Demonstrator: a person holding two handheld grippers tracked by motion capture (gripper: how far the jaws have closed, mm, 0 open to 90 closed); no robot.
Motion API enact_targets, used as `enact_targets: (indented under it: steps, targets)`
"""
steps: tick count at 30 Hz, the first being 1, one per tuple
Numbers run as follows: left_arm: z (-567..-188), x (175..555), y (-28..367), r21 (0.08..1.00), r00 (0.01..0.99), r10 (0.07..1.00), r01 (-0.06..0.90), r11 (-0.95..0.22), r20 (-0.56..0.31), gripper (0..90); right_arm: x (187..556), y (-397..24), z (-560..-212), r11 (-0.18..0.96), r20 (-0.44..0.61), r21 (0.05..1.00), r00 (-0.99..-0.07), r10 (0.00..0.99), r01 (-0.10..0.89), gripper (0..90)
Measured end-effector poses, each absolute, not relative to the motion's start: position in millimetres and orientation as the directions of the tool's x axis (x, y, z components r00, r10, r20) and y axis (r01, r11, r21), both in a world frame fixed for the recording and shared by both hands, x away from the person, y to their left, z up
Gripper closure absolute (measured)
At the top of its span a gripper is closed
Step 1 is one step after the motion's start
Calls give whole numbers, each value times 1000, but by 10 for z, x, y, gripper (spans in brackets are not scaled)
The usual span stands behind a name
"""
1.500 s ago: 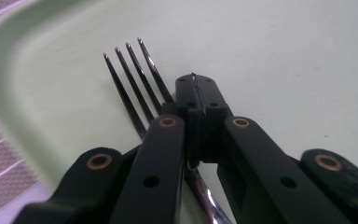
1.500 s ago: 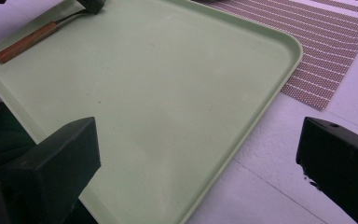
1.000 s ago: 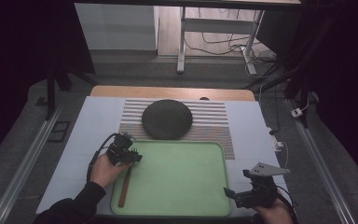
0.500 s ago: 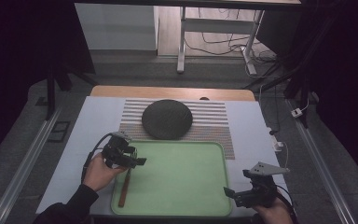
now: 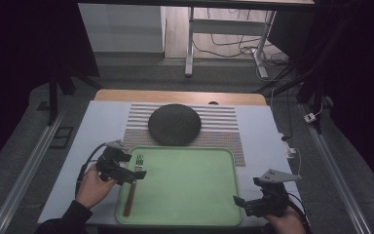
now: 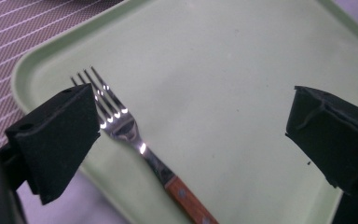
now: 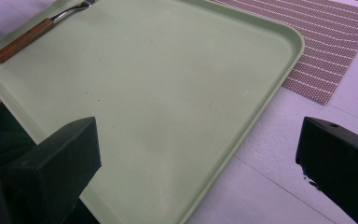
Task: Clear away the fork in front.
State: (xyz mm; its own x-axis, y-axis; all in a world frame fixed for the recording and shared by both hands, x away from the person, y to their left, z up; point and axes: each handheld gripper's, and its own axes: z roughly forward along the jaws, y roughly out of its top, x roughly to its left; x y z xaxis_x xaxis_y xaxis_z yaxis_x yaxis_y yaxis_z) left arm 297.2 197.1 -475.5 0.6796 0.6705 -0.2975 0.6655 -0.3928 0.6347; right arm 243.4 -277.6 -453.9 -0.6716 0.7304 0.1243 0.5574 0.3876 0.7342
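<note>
Wooden-handled fork (image 5: 132, 187) now uncovered on green tray (image 5: 185, 214), left gripper (image 5: 135, 172) drawn back, spread; right gripper (image 5: 237, 200) spread, idle

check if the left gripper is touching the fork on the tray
Cannot tell. In the left gripper view the left gripper is wide open, one jaw overlapping the fork tines, but contact or a gap isn't plain. The fork lies on the green tray.

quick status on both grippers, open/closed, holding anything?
Left gripper: open, holding nothing, jaws spread above the fork on the green tray.
Right gripper: open, holding nothing, at the tray's near right corner.
</note>
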Motion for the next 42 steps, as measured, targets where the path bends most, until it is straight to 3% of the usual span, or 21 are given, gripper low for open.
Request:
enact_targets:
  steps: [27,42]
  targets:
    - [-4731,2204,2791,714,594,712,675,-188,-375,0,2437,-2776,-4540,384,125,732,-665,737,563,0]
    - [-4740,1922,3038,728,539,759,673,-128,-365,0,2437,-2777,-4539,382,123,731,-661,740,565,0]
